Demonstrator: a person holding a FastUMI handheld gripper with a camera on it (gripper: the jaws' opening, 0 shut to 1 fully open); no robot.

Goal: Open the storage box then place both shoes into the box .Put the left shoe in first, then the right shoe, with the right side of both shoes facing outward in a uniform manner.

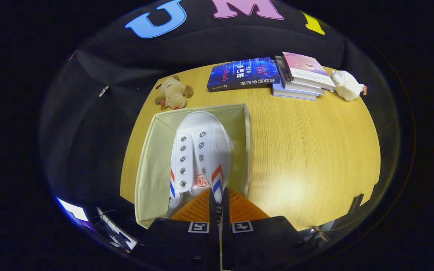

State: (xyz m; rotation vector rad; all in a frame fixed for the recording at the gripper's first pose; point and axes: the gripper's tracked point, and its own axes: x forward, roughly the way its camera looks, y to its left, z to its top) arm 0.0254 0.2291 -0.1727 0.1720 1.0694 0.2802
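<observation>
Centrally, one gripper [219,201] with fingers clamped on one white shoe [199,150] over one open storage box [153,165]; upper frame: two plush toys, four books.

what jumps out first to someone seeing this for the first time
The white shoe with red and blue side stripes, held toe-forward over the open cream storage box with the gripper shut on its heel edge. Beyond the box on the wooden table sit a tan plush toy, a blue book, a stack of books and a white plush toy.
</observation>
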